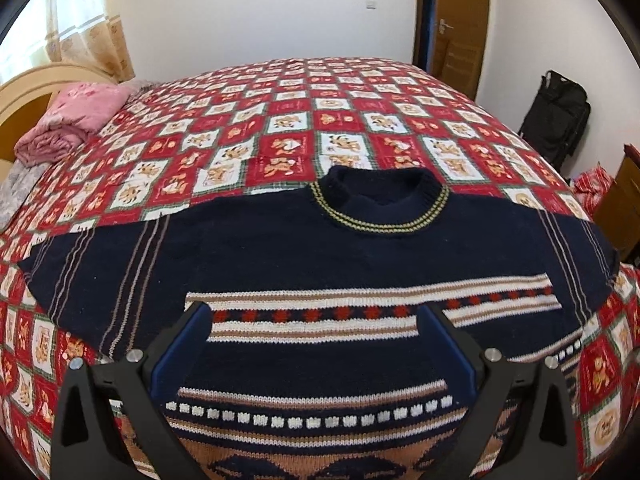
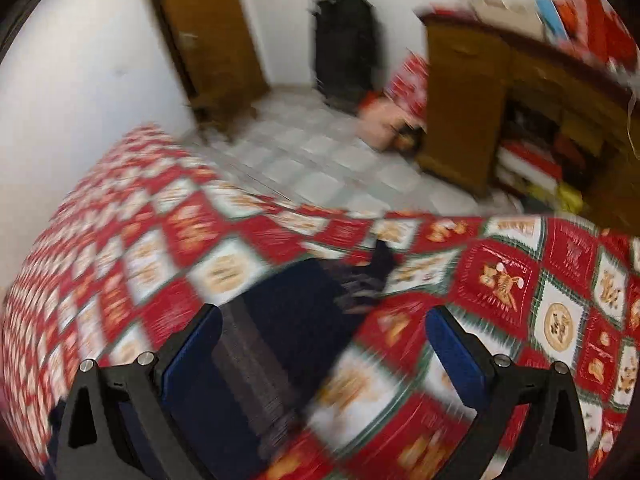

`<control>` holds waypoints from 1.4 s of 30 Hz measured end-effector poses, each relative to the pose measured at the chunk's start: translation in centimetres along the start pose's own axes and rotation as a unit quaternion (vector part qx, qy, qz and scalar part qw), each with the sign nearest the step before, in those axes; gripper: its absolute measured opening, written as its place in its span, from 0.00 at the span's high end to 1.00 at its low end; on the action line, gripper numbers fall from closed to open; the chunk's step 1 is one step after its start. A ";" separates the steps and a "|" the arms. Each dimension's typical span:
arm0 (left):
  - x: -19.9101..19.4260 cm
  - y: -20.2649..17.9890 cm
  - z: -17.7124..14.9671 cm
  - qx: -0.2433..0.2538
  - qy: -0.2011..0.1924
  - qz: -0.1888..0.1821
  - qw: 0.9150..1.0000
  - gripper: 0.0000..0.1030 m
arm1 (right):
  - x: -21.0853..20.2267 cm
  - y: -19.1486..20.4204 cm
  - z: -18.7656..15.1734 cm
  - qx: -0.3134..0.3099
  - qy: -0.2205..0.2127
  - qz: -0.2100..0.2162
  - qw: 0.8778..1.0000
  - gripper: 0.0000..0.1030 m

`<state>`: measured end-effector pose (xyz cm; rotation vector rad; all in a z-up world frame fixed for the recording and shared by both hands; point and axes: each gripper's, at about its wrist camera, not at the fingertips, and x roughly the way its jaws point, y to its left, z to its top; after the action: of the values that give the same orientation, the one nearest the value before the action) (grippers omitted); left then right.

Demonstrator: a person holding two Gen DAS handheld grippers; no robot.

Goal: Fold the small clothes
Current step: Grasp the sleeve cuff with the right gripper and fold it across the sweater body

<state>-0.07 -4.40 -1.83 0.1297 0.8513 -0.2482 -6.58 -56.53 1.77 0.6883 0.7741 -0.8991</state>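
Note:
A small navy knitted sweater point(image 1: 304, 248) with white, tan and red bands lies flat, front up, on the bed, collar away from me and both sleeves spread sideways. My left gripper point(image 1: 314, 312) hovers open over its chest, blue-padded fingers point(image 1: 188, 344) wide apart with nothing between them. In the blurred right wrist view, my right gripper point(image 2: 324, 316) is open above a navy sleeve point(image 2: 296, 304) of the sweater, whose cuff end point(image 2: 382, 260) lies on the quilt; nothing is gripped.
The bed carries a red and white checked quilt point(image 1: 280, 120). A folded pink blanket point(image 1: 76, 120) lies at the far left by the headboard. A black bag point(image 1: 556, 116) stands against the wall, and a wooden desk point(image 2: 500, 92) stands beyond the bed edge.

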 end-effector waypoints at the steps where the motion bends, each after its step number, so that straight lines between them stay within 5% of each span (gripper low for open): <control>1: 0.2 -0.1 0.0 0.000 0.003 0.004 1.000 0.00 | 1.9 -0.9 0.5 0.017 0.024 0.006 1.000 0.01; 9: 1.9 -0.9 0.4 0.018 0.022 0.037 0.999 0.00 | 7.9 0.0 1.5 0.007 0.054 -0.036 0.998 0.01; 14: 2.9 -1.7 0.6 0.029 0.032 0.040 0.998 0.00 | 11.1 0.7 1.7 0.013 0.128 -0.003 0.992 0.01; 17: 3.4 -2.2 0.4 0.040 0.039 0.042 0.998 0.00 | 11.6 0.2 1.8 0.019 0.134 0.015 0.991 0.01; 20: 3.7 -2.5 0.4 0.047 0.041 0.044 0.997 0.00 | 11.5 0.5 1.5 -0.017 0.132 -0.006 0.991 0.12; 22: 3.9 -2.6 0.5 0.044 0.043 0.040 0.997 0.00 | 11.2 0.1 1.5 0.001 0.134 0.031 0.991 0.39; 26: 4.1 -2.5 0.6 0.039 0.047 0.035 0.998 0.00 | 10.5 -0.7 1.6 0.020 0.126 0.038 0.991 0.63; 27: 4.0 -2.5 0.5 0.039 0.047 0.034 0.998 0.00 | 10.2 -0.9 1.5 0.025 0.122 0.042 0.991 0.73; 31: 3.3 -2.2 0.5 0.033 0.038 0.029 0.998 0.00 | 8.4 -1.2 0.7 0.020 0.090 0.047 0.995 0.90; 37: 2.2 -1.3 0.5 0.022 0.025 0.018 0.999 0.00 | 1.0 1.4 -0.8 -0.038 -0.027 0.025 0.999 0.91; 42: 1.1 0.0 0.7 0.003 0.009 0.014 1.000 0.00 | -8.5 9.7 -5.5 -0.154 -0.108 0.108 0.976 0.91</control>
<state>1.16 -4.71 -2.18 0.1493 0.8654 -0.2246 -3.17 -44.26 7.64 0.3842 0.6133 -0.6261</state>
